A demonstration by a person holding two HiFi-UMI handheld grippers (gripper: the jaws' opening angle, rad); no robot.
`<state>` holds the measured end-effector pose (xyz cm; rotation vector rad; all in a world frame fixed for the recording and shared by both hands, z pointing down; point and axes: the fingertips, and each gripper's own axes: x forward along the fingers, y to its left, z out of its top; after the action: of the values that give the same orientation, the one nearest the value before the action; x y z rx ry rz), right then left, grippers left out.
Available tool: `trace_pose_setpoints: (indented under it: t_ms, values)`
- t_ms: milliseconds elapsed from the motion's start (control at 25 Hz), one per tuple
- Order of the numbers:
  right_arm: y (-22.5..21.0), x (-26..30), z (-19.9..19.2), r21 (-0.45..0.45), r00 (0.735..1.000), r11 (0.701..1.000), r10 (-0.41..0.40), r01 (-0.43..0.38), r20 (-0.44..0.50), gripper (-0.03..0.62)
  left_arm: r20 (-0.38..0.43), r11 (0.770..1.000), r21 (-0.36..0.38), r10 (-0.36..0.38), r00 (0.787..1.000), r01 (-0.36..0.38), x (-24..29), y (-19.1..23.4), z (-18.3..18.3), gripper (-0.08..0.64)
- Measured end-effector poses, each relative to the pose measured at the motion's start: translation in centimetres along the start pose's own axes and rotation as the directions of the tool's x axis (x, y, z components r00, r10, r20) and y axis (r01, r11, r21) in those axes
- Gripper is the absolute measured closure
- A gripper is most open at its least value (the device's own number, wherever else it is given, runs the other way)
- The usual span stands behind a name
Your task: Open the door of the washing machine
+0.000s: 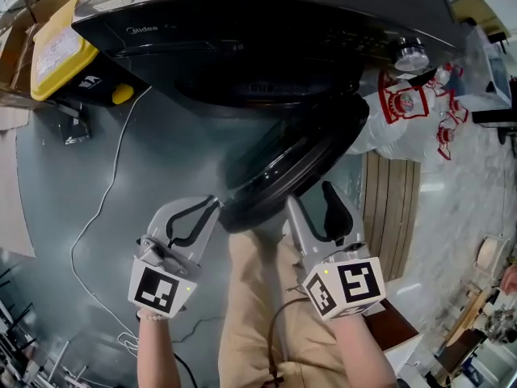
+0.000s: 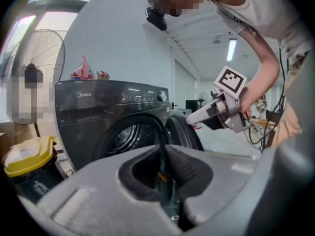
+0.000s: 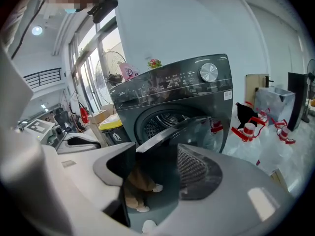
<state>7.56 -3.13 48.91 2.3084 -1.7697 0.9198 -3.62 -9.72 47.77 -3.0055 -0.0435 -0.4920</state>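
Door (image 1: 291, 156) stood swung wide open from washer's (image 1: 242, 31) front | my left gripper (image 1: 212, 204) clenched, empty, near door's outer edge | my right gripper (image 1: 309, 194) released, jaws wide apart, just beside that edge, not gripping it.

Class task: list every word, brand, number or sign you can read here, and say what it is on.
"Midea": washer front.
Print on the control panel: too small.
Label on the yellow bin: blurred.
Red print on the bags: unreadable.
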Motion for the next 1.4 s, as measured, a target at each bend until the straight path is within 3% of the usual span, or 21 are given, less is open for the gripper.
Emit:
trace_pose_setpoints:
  t_ms: [480, 760, 1000, 1400]
  values:
    - [-4.4, -6.4, -2.4, -0.027, 0.992, 0.995, -0.093, 0.091, -0.081, 0.339, 0.051, 0.998, 0.041, -0.053, 0.997, 0.051, 2.9, -2.2, 4.2, 0.548]
    - [-8.3, -10.3, -3.2, -0.025, 0.97, 0.98, -0.2, 0.199, -0.141, 0.342, 0.069, 0.996, 0.067, -0.07, 0.995, 0.066, 3.7, -3.9, 7.4, 0.551]
    - [-9.0, -13.8, 1.9, -0.077, 0.986, 0.984, -0.163, 0.16, -0.034, 0.36, 0.102, 0.994, 0.094, -0.062, 0.993, 0.052, 3.6, -4.6, 12.6, 0.563]
    - [-8.1, -18.3, 12.7, -0.129, 0.991, 0.989, -0.059, 0.074, 0.116, 0.511, 0.131, 0.995, 0.095, 0.021, 0.991, -0.034, 0.2, -4.0, 23.9, 0.563]
